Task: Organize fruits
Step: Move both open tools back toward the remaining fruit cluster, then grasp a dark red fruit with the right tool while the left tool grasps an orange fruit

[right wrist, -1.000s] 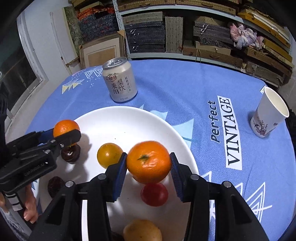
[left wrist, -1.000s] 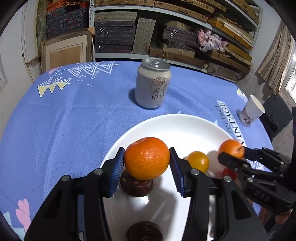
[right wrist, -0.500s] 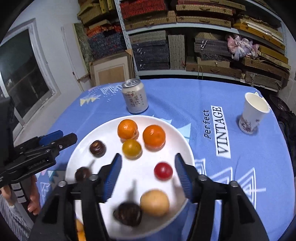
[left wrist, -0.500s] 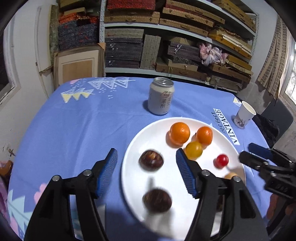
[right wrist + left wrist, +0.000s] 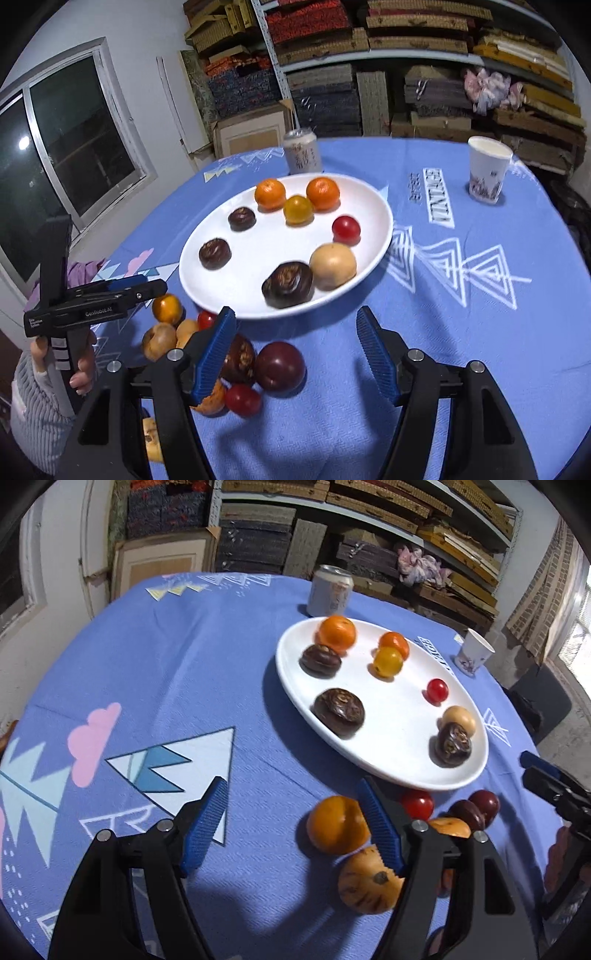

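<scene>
Both jaws stand wide and empty, having just been opening: left hand-held gripper and right hand-held gripper hover over loose fruit beside the white plate, which already carries eight pieces. Next pick: centre the jaws on one fruit, perhaps the orange one, and close gently so neighbours do not roll. Blue patterned cloth covers the counter; a can, a paper cup and stacked shelves, somewhat blurred, lie beyond.

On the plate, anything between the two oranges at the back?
Yes: a yellow fruit sits in front of the gap between the two oranges, nearly touching both; right wrist view.
</scene>
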### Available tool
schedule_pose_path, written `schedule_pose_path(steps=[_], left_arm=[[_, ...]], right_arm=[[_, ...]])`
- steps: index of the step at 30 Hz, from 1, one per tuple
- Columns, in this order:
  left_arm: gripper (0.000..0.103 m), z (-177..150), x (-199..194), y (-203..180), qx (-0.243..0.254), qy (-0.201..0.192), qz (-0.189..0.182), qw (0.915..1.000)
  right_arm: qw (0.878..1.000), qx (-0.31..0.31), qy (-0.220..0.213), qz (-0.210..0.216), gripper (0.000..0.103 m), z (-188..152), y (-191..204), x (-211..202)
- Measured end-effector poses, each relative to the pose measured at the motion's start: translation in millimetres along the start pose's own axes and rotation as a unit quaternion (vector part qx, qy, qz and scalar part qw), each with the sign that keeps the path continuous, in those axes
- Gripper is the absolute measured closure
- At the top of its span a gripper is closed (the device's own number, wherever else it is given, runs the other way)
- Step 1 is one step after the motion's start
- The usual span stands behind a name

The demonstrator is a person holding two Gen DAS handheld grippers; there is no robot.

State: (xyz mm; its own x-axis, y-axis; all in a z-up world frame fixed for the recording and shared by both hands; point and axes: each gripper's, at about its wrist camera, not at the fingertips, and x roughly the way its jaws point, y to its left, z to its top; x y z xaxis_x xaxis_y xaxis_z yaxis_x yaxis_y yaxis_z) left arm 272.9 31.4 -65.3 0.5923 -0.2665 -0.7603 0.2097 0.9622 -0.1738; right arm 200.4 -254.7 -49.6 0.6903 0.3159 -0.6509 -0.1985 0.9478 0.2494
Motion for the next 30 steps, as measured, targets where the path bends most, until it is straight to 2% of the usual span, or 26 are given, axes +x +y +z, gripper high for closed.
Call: schedule_pose_path(steps=[7, 12, 15, 19, 25, 30], left_arm=[[0.031, -4, 8, -5, 0.013, 0.020, -0.019, 0.9995], [0.031, -6, 13, -11, 0.020, 0.036, -0.037, 0.9985], [0.035, -9, 20, -16, 0.027, 0.056, -0.047, 0.9970], [0.043, -8, 19, -10, 0.010, 0.059, -0.069, 0.9958], [0.065, -11, 17, -22, 0.033, 0.055, -0.084, 0.9944], [0.066, -11, 16, -24, 0.041, 0.050, -0.078, 0.9948]], right_arm=[[0.999, 0.016, 0.024, 0.020, 0.034, -5, -4, 8], [0.999, 0.002, 0.044, 0.017, 0.034, -10, -1, 16], [0.998, -0.018, 0.056, 0.019, 0.034, -14, 8, 20], [0.997, -0.029, 0.072, 0.022, 0.034, -18, 14, 24], [0.995, -0.034, 0.088, 0.023, 0.034, -21, 16, 29], [0.994, -0.034, 0.096, 0.041, 0.042, -23, 17, 29]])
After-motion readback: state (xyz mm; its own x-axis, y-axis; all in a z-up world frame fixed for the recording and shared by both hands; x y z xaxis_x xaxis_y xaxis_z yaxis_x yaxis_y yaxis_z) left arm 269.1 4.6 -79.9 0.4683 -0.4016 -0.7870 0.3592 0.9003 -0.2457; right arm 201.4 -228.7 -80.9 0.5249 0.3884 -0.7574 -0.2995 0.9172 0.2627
